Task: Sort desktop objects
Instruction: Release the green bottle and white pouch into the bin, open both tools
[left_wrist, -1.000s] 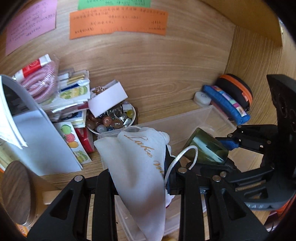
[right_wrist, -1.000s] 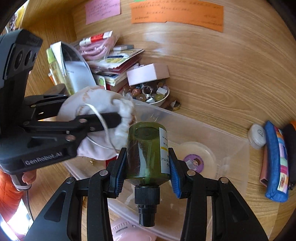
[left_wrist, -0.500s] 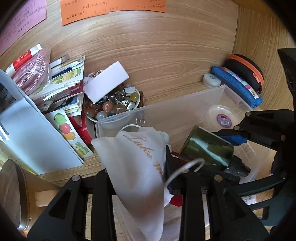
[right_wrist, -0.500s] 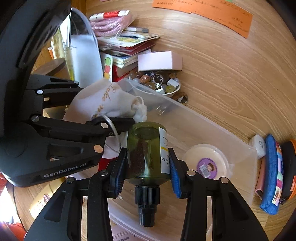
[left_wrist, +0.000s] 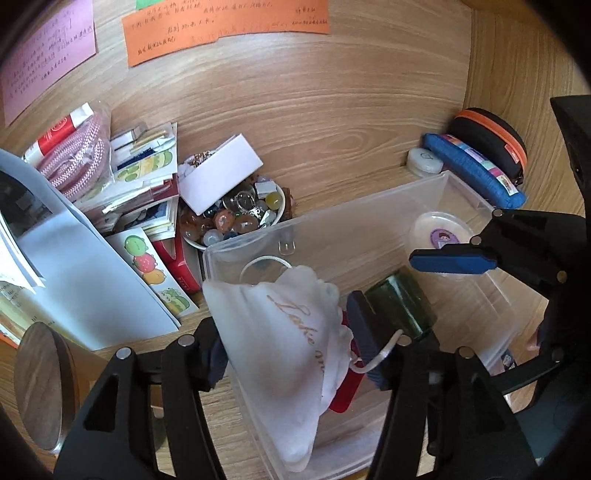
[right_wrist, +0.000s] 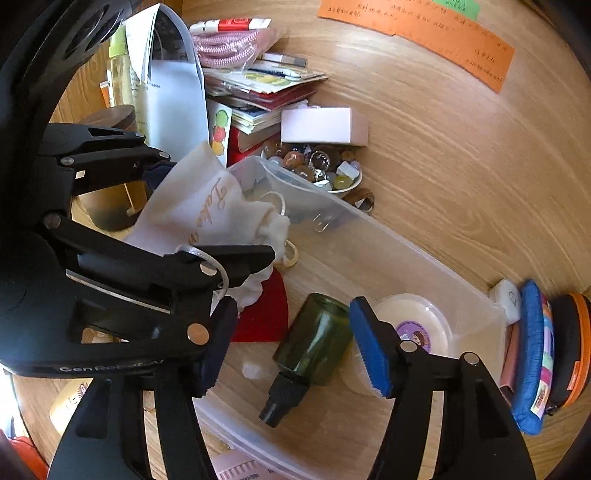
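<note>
My left gripper (left_wrist: 291, 350) is shut on a white drawstring pouch (left_wrist: 284, 339) with gold lettering and holds it over the left end of a clear plastic bin (left_wrist: 332, 229). The pouch also shows in the right wrist view (right_wrist: 207, 214). My right gripper (right_wrist: 295, 339) is open, its blue pads apart. A dark green bottle (right_wrist: 314, 347) with a black cap lies on the bin floor between them; it also shows in the left wrist view (left_wrist: 399, 306). A round white tin (right_wrist: 413, 325) and a red card (right_wrist: 266, 314) lie in the bin.
A bowl of glass beads (left_wrist: 236, 218) with a white box (left_wrist: 218, 173) on it stands behind the bin. Stacked booklets (left_wrist: 144, 184) and papers are at the left. A blue pencil case (left_wrist: 476, 170), a black-and-orange case (left_wrist: 491, 136) and a small white case (left_wrist: 424, 162) are at the right.
My right gripper has opened and let go of the green bottle, which now lies on the bin floor. Both grippers have come down closer to the bin. The left still holds the pouch.
</note>
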